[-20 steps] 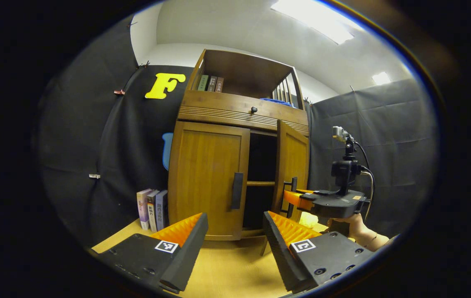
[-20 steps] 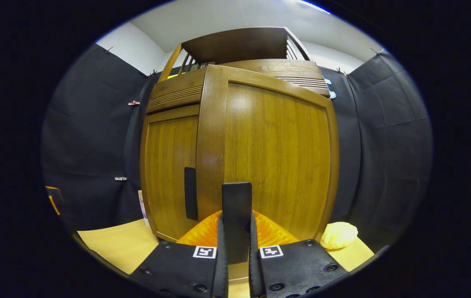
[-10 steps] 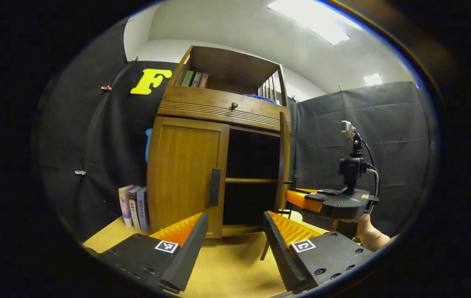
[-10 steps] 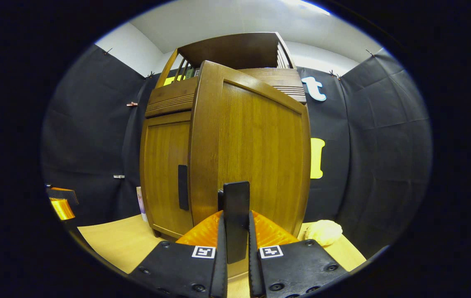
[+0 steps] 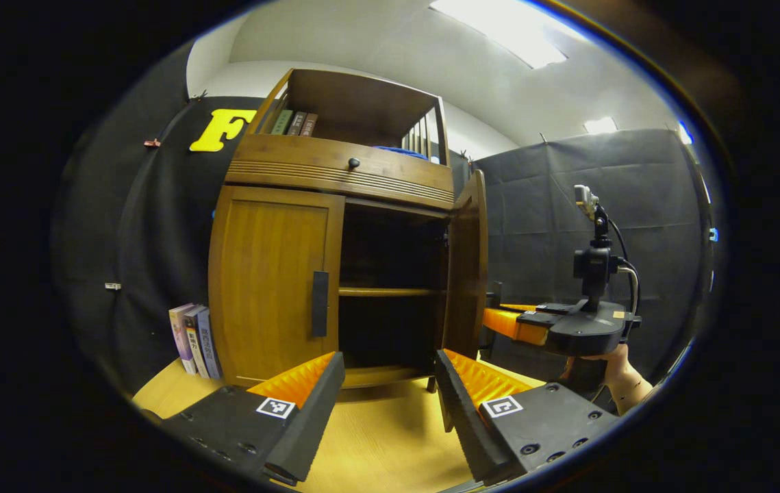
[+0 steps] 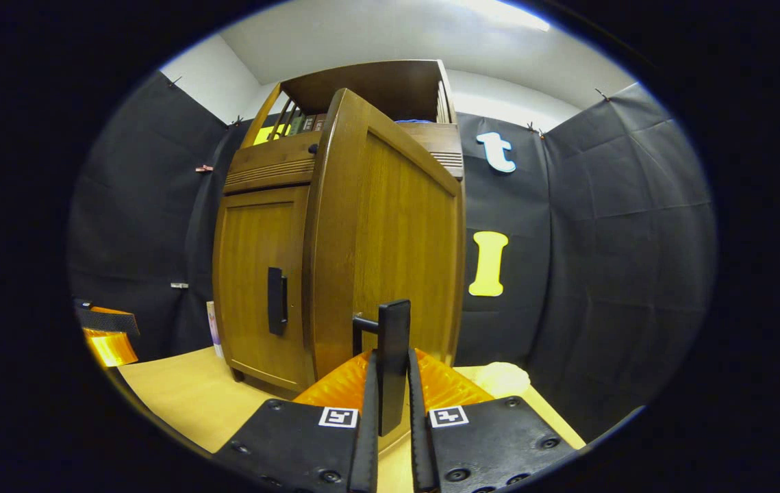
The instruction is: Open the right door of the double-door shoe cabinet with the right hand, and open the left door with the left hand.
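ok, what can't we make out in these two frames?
- Cabinet inside, left gripper view: too dark to tell what lies on the shelves.
- Book spines, left gripper view: too small to make out.
- Right door handle, left gripper view: mostly behind the door's edge and the right tongs.
- Pale lump, right gripper view: partly behind the right tongs; unclear what it is.

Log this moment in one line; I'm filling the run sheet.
right hand-held gripper: shut on right door handle | right door: open | left door: closed
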`<state>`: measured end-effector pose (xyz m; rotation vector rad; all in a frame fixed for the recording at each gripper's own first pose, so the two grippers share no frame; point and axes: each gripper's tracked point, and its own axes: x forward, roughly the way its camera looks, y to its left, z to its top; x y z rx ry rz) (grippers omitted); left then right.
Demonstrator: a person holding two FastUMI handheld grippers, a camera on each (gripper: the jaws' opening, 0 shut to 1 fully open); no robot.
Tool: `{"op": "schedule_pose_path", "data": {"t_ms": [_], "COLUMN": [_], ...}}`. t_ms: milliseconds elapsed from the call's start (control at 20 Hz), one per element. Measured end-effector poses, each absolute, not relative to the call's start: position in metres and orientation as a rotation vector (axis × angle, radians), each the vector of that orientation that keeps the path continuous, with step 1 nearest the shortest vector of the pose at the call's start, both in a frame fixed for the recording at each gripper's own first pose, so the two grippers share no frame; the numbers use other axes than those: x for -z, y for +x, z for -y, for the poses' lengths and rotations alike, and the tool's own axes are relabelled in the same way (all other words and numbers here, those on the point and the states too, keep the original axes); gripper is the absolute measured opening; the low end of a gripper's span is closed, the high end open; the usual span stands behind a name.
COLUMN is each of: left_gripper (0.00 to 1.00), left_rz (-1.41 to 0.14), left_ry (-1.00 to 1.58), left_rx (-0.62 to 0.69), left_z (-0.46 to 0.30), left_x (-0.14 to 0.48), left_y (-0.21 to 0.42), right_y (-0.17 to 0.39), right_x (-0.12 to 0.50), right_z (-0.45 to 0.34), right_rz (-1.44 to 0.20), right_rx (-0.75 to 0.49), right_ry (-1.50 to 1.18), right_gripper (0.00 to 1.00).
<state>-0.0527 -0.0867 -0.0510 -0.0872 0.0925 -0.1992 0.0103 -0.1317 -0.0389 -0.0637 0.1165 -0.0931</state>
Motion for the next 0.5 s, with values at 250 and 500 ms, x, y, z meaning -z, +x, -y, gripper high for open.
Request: {"op": "schedule_pose_path", "data": {"t_ms": [250,500], "left_gripper": [0.84,0.84], "left_rz": [-0.1,-0.081], "left_ry": [-0.06,-0.057], "left_rx": [0.243,0.25], "left_z": [0.112,0.125], "left_x": [0.053,0.05], "left_y": [-0.047,-0.038], "right_y": [-0.01,-0.03], "right_x": [0.037,0.032], "right_z": [0.16,0.198], "right_rz": [-0.122,-0.116], "right_rx": [0.129,0.196], "right_ry": [-0.076,-0.082], "right_gripper": [0.23,0.18]}}
